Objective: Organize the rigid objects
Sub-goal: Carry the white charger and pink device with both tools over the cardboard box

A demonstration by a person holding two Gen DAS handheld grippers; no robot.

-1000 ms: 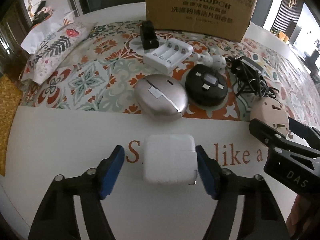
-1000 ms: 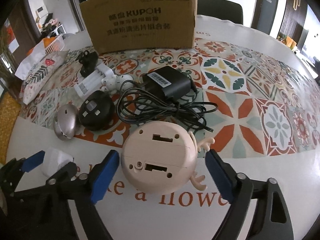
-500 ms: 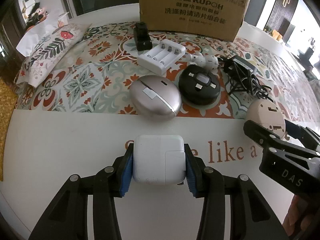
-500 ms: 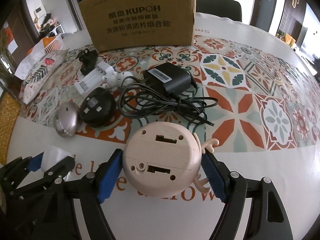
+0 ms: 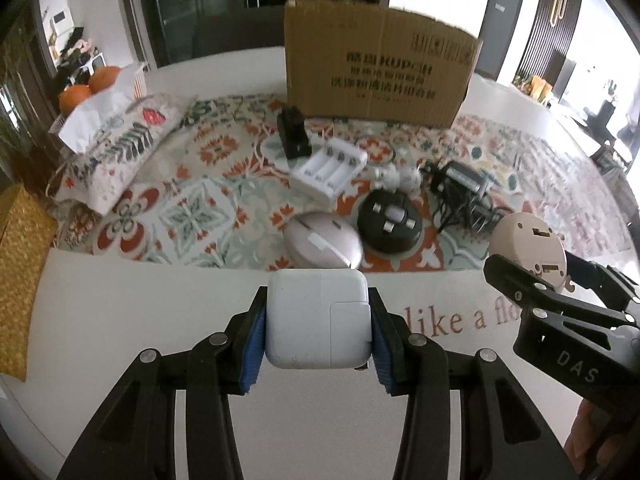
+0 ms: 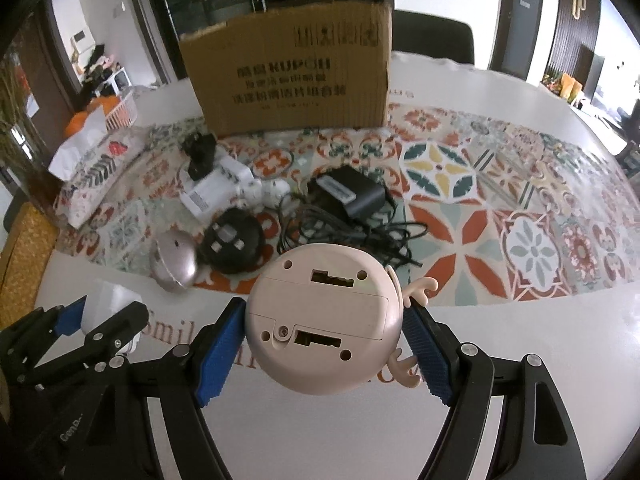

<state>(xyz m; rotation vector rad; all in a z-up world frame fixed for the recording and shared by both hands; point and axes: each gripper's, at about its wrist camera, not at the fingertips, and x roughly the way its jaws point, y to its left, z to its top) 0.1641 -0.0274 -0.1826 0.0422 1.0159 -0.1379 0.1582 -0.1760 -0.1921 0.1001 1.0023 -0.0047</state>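
Left gripper (image 5: pixel 318 334) clamped on white power adapter (image 5: pixel 318 318), raised above the white counter (image 5: pixel 120 320). Right gripper (image 6: pixel 324 344) clamped on round beige gadget (image 6: pixel 322 320), near the patterned mat's (image 6: pixel 500 208) edge. Cardboard box (image 6: pixel 292 76) behind.

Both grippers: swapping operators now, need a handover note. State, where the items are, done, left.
Left gripper: shut on the white power adapter, held over the white table.
Right gripper: shut on the round pink gadget, blue fingers pressing both sides.
On the patterned mat: silver oval case, black round plug, white battery charger, small black charger, black adapter with tangled cable, two small white figures.
Cardboard box stands behind them.
Done: both grasps made.
Left: place both items, probably in the box; then the rest.
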